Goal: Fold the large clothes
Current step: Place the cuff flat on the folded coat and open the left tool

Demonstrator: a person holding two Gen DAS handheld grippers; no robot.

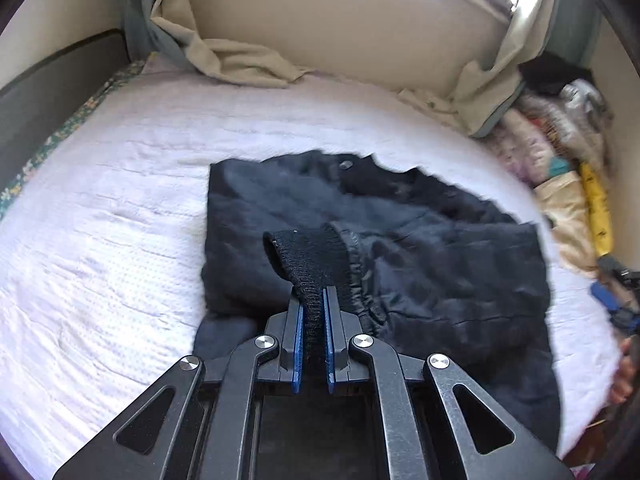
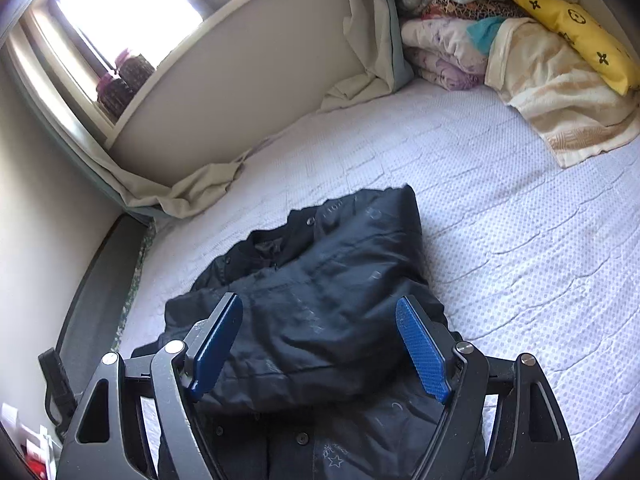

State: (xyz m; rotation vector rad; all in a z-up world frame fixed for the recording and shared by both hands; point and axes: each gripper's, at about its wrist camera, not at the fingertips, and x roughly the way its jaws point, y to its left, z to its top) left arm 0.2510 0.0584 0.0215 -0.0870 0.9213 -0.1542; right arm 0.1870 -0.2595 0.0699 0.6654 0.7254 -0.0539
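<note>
Jacket (image 1: 400,240) front and centre, dark and padded, lying partly folded on the pale quilted bed (image 1: 100,240), collar towards the far wall and the hem nearest us. Look at the left gripper (image 1: 314,320): its blue pads are clamped tight on the ribbed knit cuff (image 1: 308,256), and the sleeve end stands up off the body of the garment, so the cuff is clearly being used as the handle to carry that sleeve across the front. Gripper angled steeply down, pointing over the chest of the jacket, cuff pinched right at its edge, a neat hold that keeps the bulky sleeve from slipping. Over on the other side, the right gripper (image 2: 320,344) hangs above the lower half of the jacket with its jaws wide apart and nothing between the pads; my read is it's waiting to pin or smooth the fabric once the sleeve lands. It tilts down too, more gently. Bedding pile (image 2: 500,40) sits well clear at the head of the bed.
</note>
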